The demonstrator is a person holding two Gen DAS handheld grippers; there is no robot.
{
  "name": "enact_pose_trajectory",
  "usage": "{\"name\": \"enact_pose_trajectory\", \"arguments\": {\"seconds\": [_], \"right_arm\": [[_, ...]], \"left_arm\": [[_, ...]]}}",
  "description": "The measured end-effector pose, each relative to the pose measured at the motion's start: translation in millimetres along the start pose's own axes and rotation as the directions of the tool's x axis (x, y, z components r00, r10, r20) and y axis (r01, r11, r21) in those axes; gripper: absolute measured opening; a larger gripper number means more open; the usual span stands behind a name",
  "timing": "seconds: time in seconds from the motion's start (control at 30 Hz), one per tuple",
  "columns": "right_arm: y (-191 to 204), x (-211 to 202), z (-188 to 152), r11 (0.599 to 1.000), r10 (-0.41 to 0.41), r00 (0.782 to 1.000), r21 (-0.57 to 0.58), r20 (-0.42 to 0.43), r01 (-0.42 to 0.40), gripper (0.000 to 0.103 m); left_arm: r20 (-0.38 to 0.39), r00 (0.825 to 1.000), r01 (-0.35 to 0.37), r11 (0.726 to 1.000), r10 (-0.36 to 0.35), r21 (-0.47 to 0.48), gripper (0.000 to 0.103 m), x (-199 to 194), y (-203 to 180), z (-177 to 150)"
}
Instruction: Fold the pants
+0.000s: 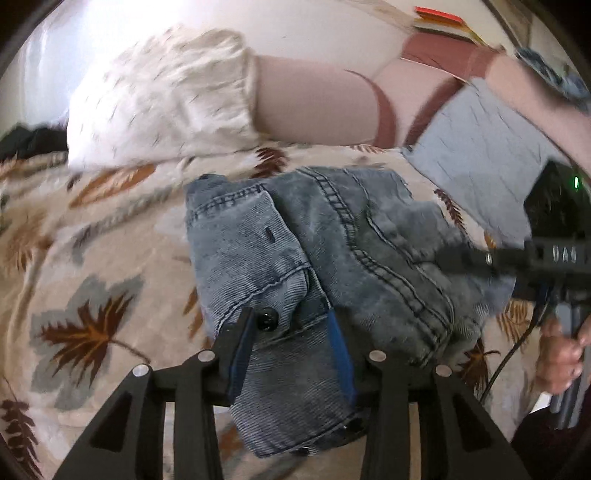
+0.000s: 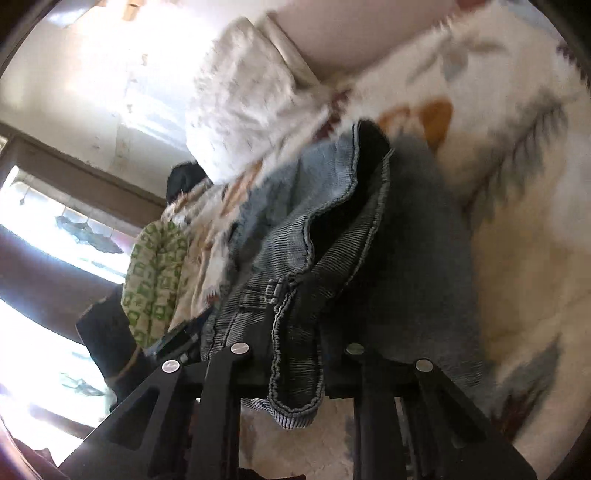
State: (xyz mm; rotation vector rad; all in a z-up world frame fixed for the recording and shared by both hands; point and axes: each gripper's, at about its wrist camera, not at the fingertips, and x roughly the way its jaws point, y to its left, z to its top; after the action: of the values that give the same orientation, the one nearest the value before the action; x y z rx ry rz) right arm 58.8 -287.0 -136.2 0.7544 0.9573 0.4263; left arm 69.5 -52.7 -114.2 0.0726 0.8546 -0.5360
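Denim pants clamped by both grippers' jaws; right fingertips buried in cloth.

Home bedroom, leaf-print bedspread, white pillow, window

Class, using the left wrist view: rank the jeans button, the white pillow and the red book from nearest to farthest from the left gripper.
1. Jeans button: right by the left gripper, at its left finger.
2. White pillow: beyond the jeans, upper left.
3. Red book: farthest, top right.
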Motion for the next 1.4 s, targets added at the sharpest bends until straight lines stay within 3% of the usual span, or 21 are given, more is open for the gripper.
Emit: {"name": "enact_pose_trajectory", "arguments": {"seconds": [0.07,0.2,0.37,0.5,0.63,0.73,0.8,0.87,0.97,1.13,1.27,1.4], "right_arm": [[0.3,-12.1,1.9,1.000,-0.019,0.999,-0.010,0.043,0.020,0.016],[-14.5,-22.8,4.0,0.995,-0.100,0.991,0.009,0.085,0.100,0.015],[-45.3,-4.0,5.7,0.968,-0.248,0.969,0.044,0.019,0.247,0.016],[-53.2,7.2,4.8,0.964,-0.261,0.965,0.047,-0.026,0.262,0.023],[-51.8,-5.0,11.6,0.963,-0.258,0.966,0.071,-0.030,0.260,0.035],[-34.5,-30.7,14.8,0.959,-0.284,0.956,0.015,0.078,0.283,0.037],[-15.4,-47.6,13.2,0.959,-0.264,0.945,-0.055,0.193,0.279,0.038],[-0.5,-49.0,10.5,0.956,-0.237,0.941,-0.114,0.243,0.270,0.041],[22.1,-28.0,1.8,0.943,-0.200,0.962,-0.230,0.187,0.241,0.041],[41.5,4.4,-20.7,0.880,-0.262,0.959,-0.382,0.108,0.283,0.040],[34.4,20.7,-28.5,0.858,-0.332,0.943,-0.404,0.033,0.316,0.040],[15.2,26.6,-25.1,0.886,-0.346,0.937,-0.341,-0.037,0.314,0.051]], "left_arm": [[0.018,1.000,-0.014,0.999,0.013,0.052,0.041,0.9,-12.7,0.5],[0.006,0.999,0.040,0.998,-0.040,0.039,0.044,11.9,-22.6,0.5],[-0.002,1.000,0.001,0.993,-0.001,0.115,0.045,17.2,-36.2,-4.3],[0.004,1.000,0.014,0.996,-0.014,0.088,0.047,-4.1,-25.6,1.1],[0.091,0.993,-0.082,0.991,0.072,0.110,0.056,-28.8,-14.5,5.9],[0.105,0.988,-0.126,0.988,0.117,0.085,0.056,-29.5,-3.8,9.4],[0.072,0.988,-0.141,0.988,0.136,0.057,0.056,-20.9,1.9,8.5],[0.028,0.985,-0.171,0.983,0.170,0.061,0.056,-9.8,2.4,4.5],[0.006,0.975,-0.223,0.970,0.223,0.099,0.056,-0.7,-1.2,-1.1],[-0.019,0.968,-0.246,0.963,0.249,0.106,0.061,5.8,-0.8,-5.2],[-0.040,0.964,-0.258,0.961,0.262,0.100,0.070,10.7,1.9,-5.6],[-0.053,0.960,-0.269,0.958,0.275,0.096,0.077,14.7,3.8,-7.0]]}}
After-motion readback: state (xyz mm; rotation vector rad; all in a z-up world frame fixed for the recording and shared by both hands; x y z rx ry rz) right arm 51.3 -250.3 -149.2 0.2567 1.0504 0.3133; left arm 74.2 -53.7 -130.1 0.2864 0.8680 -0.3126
